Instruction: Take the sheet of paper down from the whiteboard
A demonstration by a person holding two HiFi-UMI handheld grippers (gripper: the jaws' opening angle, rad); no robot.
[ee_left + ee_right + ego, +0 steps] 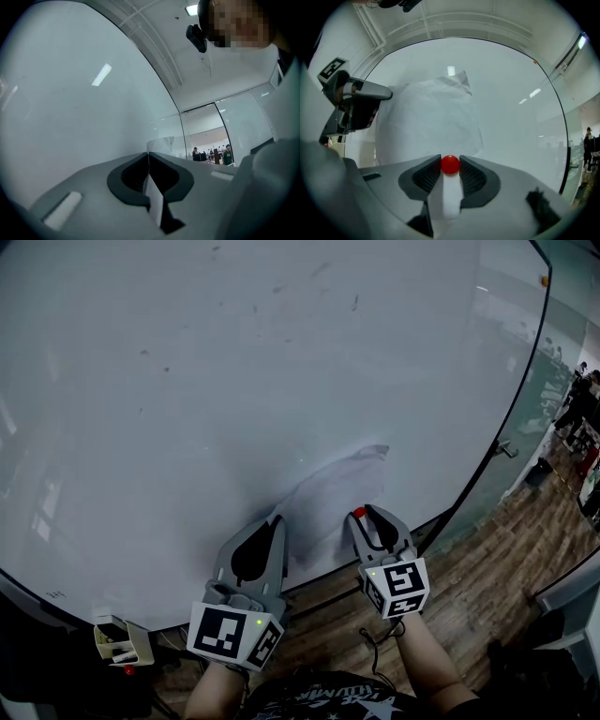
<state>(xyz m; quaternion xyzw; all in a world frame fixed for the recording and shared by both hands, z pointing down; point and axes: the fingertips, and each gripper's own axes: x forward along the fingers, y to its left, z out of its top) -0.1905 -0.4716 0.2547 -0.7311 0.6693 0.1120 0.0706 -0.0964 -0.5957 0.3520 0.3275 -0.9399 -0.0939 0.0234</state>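
In the head view both grippers reach up to the whiteboard. The sheet of paper hangs on it between and just above the two sets of jaws, puckered, with its top corner curling off the board. The left gripper meets the sheet's lower left edge. The right gripper has a red magnet at its tips, by the lower right edge. Well left of and below the left jaws, a small pale holder hangs at the board's bottom edge. Something pale sits in it, too small to name.

In the left gripper view the jaws are clenched on the sheet's thin edge, which runs down between the pads.

In the right gripper view the jaws close on the red magnet, and both pads appear to touch it. The sheet spreads above and to the left of the jaws.

The risks, as I judge them: a pull from the left while the magnet sits on the sheet could tear or crease it. The round magnet could pop out of the pads and fall. Once it is free, the sheet hangs from one pinched edge and could slip.
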